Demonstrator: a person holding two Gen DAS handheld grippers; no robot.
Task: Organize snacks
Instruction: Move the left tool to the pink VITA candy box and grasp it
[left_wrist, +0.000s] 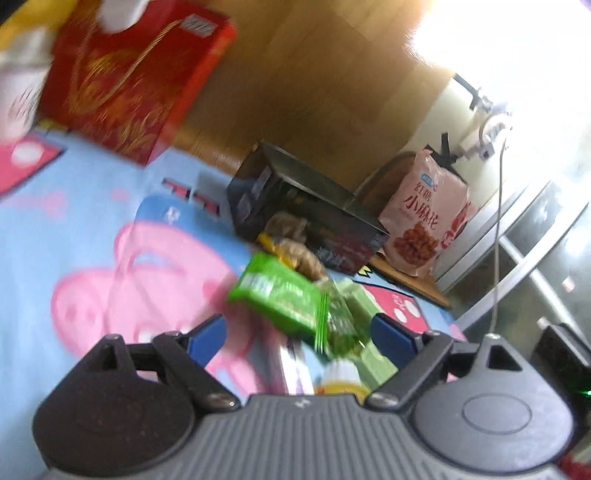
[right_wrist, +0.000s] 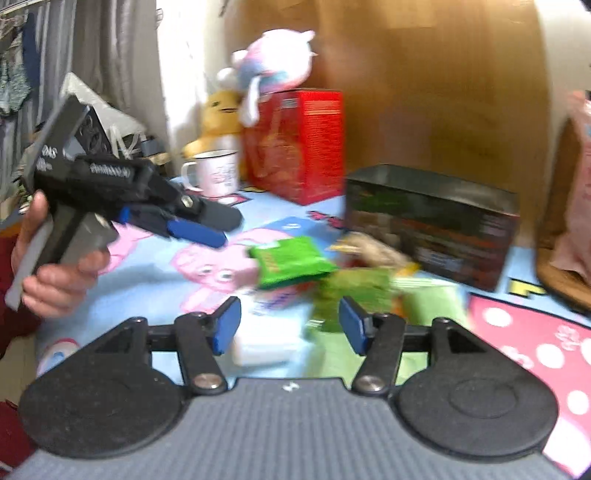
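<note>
- Left wrist view: the left gripper (left_wrist: 297, 334) hovered over a cartoon-print cloth (left_wrist: 74, 229) with its blue-padded jaws spread wide and nothing between the pads. A green snack packet (left_wrist: 279, 295) lay just beyond the fingertips, slightly right of the midline, its long axis running from near right to far left, across the jaw opening. More wrapped snacks (left_wrist: 295, 251) were heaped behind it against a dark open box (left_wrist: 306, 206). A pink snack bag (left_wrist: 424, 221) stood at far right and a red carton (left_wrist: 129, 85) at far left.
- Right wrist view: the right gripper (right_wrist: 290, 325) also stood wide open and empty, low over the near edge of the pile. The green snack packet (right_wrist: 290, 262) lay straight ahead, past a white packet (right_wrist: 266, 343) and pale green wrappers (right_wrist: 354, 291). The dark open box (right_wrist: 432, 225) sat far right. The left gripper (right_wrist: 195, 232), held in a hand (right_wrist: 59, 273), pointed in from the left with its tips near the green packet; its jaw state could not be told here.
- Judgement: both were close; the left looked slightly nearer, but would need turning to close across the packet's short side.
</note>
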